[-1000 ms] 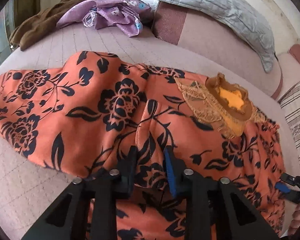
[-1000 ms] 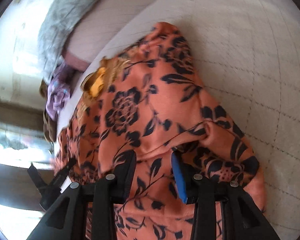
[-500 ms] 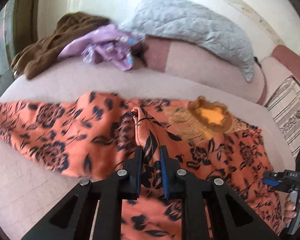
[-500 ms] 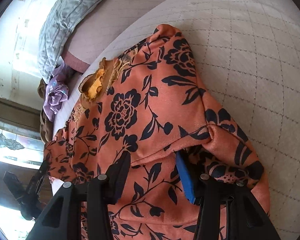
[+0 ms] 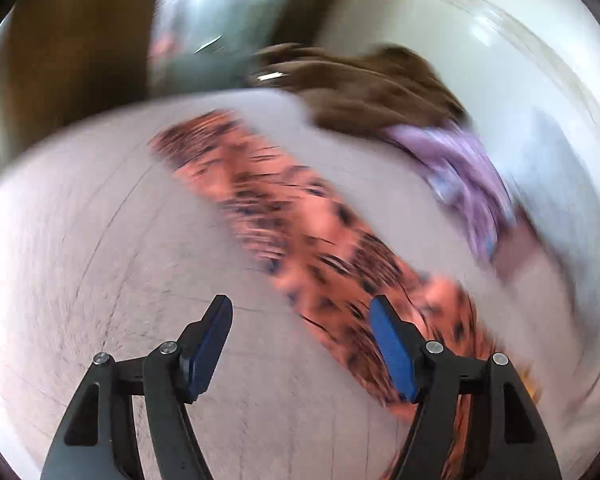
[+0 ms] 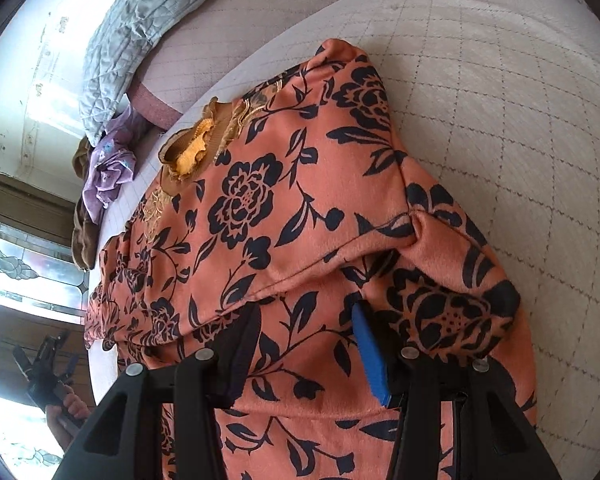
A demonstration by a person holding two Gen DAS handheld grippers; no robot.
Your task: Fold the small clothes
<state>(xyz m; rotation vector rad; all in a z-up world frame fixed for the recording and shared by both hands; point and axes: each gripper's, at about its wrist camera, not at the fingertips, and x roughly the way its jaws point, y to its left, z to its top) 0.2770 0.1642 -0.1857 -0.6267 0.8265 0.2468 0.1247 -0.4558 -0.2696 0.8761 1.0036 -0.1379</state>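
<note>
An orange garment with dark floral print (image 6: 284,208) lies on the quilted bed; its gold-trimmed neckline (image 6: 192,152) is toward the far side. My right gripper (image 6: 304,328) is open, its jaws low over the fabric beside a folded sleeve (image 6: 452,280). In the blurred left wrist view a long strip of the garment (image 5: 300,236) runs diagonally across the bed. My left gripper (image 5: 300,344) is wide open and empty, above the bed, with its right finger (image 5: 392,344) over the garment's edge. The left gripper also shows far left in the right wrist view (image 6: 46,364), held off the bed.
A purple cloth (image 5: 464,172) and a brown cloth (image 5: 376,92) lie piled at the bed's far side. A grey quilted pillow (image 6: 140,28) leans on the headboard. A window (image 6: 16,276) is to the left. Bare quilted bedspread (image 6: 520,128) lies right of the garment.
My left gripper has let go of the pinched fabric, opened wide and swung fast to the left, away from the garment. My right gripper has stayed open over the fabric and barely moved.
</note>
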